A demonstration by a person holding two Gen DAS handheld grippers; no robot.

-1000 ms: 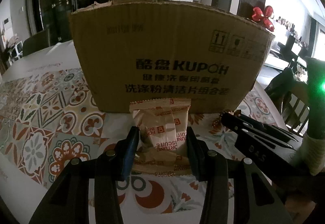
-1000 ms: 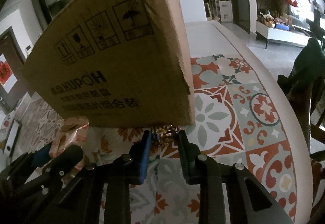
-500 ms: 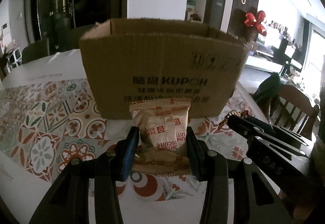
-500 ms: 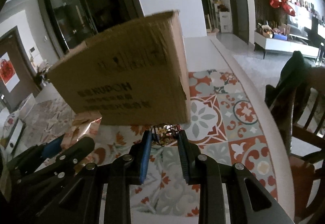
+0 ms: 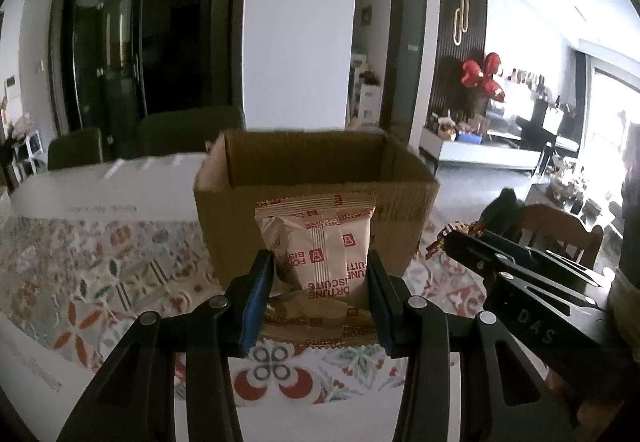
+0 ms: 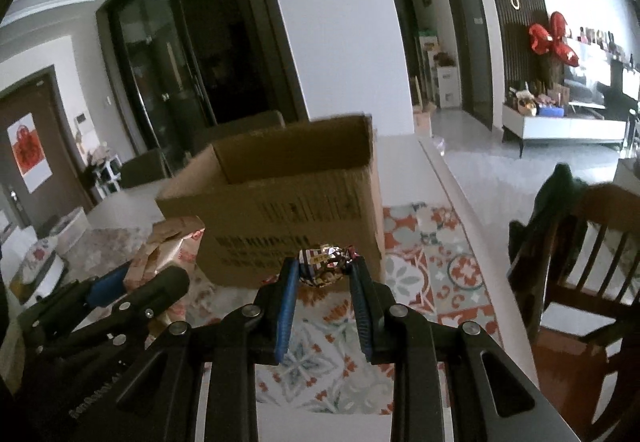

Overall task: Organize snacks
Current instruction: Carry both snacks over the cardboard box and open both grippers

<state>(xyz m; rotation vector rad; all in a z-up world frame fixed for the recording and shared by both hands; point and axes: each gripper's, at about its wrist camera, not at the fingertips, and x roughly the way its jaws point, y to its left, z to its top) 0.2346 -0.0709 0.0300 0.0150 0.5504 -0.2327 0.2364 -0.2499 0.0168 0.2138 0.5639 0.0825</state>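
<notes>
Carrying two snacks toward the open cardboard box [image 5: 316,177], both clear of the patterned tablecloth [image 5: 100,266]. Box interior, as far as visible: bare walls, floor hidden, so nothing confirmed inside yet; both drops not yet done. Left gripper [image 5: 320,282] partly spread, pinching the fortune biscuits packet [image 5: 320,254], box rim at twelve o'clock just beyond. Right gripper [image 6: 324,274] nearly pressed together, clamping a small foil-wrapped candy [image 6: 326,266] at its tips, box at eleven o'clock. Remaining, by the look: over the rim, then release.
</notes>
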